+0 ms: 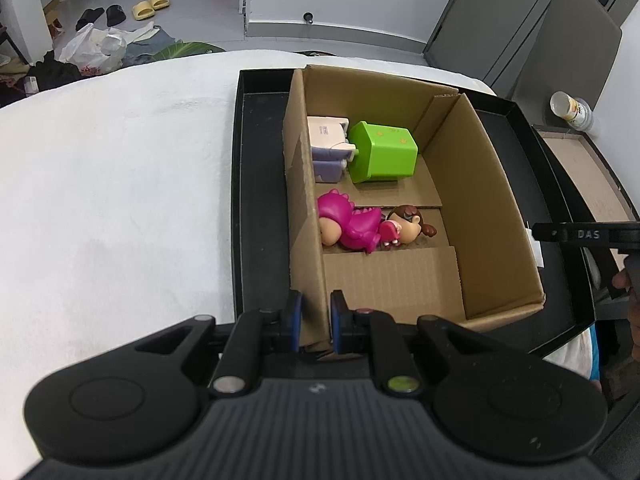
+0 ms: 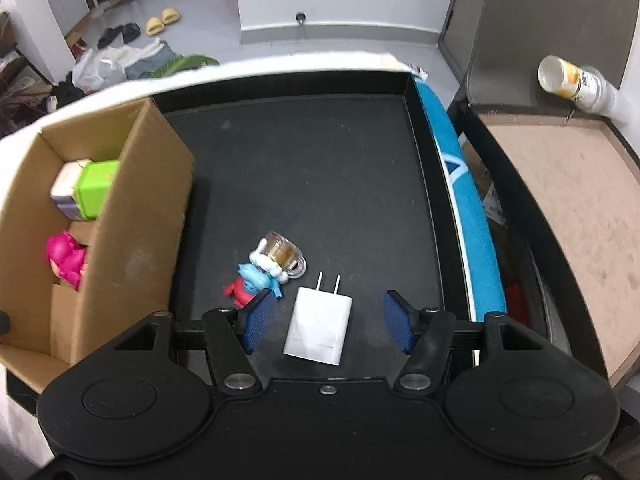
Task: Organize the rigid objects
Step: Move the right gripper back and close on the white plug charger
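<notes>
Two claws over a black tray (image 2: 304,152) on a white worktop (image 1: 120,180). Left claw (image 1: 316,320) clamped on the near left wall of a cardboard box (image 1: 492,216), blue pads on either side of the wall. Inside the box: a green block (image 1: 382,152) at the far end, touching a white and purple box (image 1: 328,148) to its left; nearer, a pink figure (image 1: 352,226) lying on its side beside a brown-haired figure (image 1: 408,224). Right claw (image 2: 328,322) spread wide, jaws not touching anything, straddling a white charger (image 2: 320,330) that lies flat on the tray floor, prongs pointing away. Just beyond the charger, a blue and red figure (image 2: 250,280) and a clear figure (image 2: 282,254), touching each other, the blue one right by the left pad (image 2: 260,320). Box at the tray's left side, charger well apart from it.
</notes>
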`<state>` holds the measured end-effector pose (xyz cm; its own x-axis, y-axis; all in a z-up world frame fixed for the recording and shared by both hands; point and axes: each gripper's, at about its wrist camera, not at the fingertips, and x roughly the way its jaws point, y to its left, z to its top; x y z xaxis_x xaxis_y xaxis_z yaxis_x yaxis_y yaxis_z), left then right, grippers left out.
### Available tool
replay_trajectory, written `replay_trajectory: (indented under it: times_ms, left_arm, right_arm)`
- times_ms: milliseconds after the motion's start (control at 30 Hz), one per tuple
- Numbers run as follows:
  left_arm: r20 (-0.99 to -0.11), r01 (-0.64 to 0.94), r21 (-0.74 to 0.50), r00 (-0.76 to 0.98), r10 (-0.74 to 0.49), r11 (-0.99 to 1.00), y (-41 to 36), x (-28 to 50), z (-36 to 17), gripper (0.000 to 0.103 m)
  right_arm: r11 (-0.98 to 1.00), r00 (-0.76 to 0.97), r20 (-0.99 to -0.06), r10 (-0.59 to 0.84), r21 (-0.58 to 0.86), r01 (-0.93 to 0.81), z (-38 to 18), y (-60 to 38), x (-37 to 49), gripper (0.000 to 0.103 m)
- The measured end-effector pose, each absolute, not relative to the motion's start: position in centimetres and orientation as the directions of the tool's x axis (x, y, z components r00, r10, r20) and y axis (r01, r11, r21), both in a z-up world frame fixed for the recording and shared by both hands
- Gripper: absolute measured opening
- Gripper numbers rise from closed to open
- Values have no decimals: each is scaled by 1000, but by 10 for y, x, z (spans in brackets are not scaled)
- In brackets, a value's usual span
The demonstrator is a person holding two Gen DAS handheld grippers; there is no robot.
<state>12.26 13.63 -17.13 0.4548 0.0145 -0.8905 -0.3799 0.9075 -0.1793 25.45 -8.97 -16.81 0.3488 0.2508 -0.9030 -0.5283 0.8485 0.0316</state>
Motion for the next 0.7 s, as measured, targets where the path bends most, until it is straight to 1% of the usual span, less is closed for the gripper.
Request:
replay_trajectory:
  times_ms: [233,367,400,467,533,700]
  left_arm:
    - [-893,-378,-173,451,18,910,135,125,-175,14]
    - [-893,-380,-175,451,16,908,136,125,-175,14]
    - [-892,-381,-179,451,13,907,136,125,-175,14]
    - [-893,-386,-186,451,9,904,138,124,-175,14]
    - [-893,-387,-187,451,9,903,138,124,-175,14]
    - [-894,-385,-186,448,7,904,138,125,-175,14]
  right_arm:
    - [846,302,-926,227,34,-533,-184,-85,255,60]
    - [859,279,-943,184,16,-512,-197,-86,258,59]
    - [861,261,-948,180,24,-508,-200,-86,259,56]
    - [857,257,-950,178,21,-516,-202,-86,258,54]
    - [851,255,-949,185,25,-525,-199,-84,256,37]
    - [858,245,-949,197,46,-512,-194,-91,254,36]
